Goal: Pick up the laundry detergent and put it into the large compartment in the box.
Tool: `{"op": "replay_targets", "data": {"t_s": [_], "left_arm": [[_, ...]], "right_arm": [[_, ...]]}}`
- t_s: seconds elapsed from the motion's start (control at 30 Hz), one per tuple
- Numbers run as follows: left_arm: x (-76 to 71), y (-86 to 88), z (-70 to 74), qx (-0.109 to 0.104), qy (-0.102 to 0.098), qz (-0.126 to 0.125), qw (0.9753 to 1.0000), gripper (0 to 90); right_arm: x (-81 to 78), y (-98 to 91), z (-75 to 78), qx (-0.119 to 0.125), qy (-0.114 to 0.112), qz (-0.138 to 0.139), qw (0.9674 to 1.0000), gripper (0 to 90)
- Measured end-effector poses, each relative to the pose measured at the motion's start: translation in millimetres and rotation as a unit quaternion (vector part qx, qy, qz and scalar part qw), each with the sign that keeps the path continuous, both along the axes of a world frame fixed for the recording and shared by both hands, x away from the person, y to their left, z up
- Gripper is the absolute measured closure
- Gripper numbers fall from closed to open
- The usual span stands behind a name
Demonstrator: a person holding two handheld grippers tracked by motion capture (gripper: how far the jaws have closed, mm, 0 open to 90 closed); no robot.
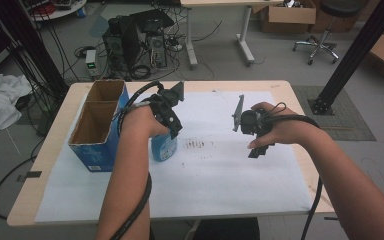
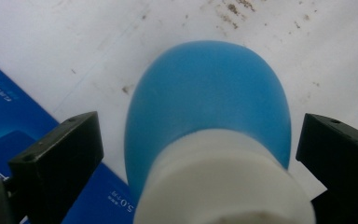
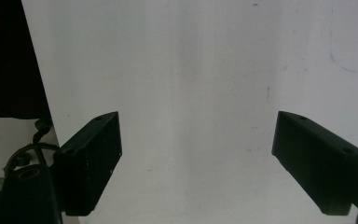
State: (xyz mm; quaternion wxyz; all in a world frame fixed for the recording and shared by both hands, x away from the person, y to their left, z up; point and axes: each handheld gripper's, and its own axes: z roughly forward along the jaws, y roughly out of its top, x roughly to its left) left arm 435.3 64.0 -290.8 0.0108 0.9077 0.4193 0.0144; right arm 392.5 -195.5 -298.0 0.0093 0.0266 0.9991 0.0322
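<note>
A blue bottle (image 2: 207,107) with a white cap (image 2: 223,184) is seen standing on the white sheet (image 1: 220,180) that covers the tabletop, just beside the open blue box (image 1: 97,131). The left gripper (image 1: 172,112) is held over it, and in the left gripper view its jaws are seen apart, one on each side of the cap, with a gap left on both sides, so nothing is clamped yet. The step in hand is judged to be a grasp of the bottle near its neck. It would be done well if the gripper were centred so that both jaws meet the cap or shoulder together; otherwise the bottle may be pushed sideways against the box or tipped. The rounded shoulder is likely to be slippery, so a grip lower on the cap should be preferred. The right gripper (image 1: 254,131) is held well apart over bare sheet, its jaws wide open and empty, and could be kept ready to steady the bottle.
</note>
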Motion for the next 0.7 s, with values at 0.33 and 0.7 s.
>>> {"op": "replay_targets", "data": {"t_s": [0.33,0.7], "left_arm": [[0.0,-3.0,-2.7,0.008,-0.004,-0.006,0.9999,7.3],[-0.3,-1.7,-2.2,0.002,-0.004,-0.007,1.0000,15.2]], "right_arm": [[0.1,-0.7,-1.7,0.000,0.001,-0.001,1.0000,15.9],[0.6,-0.4,-1.9,-0.001,0.001,-0.001,1.0000,15.9]]}}
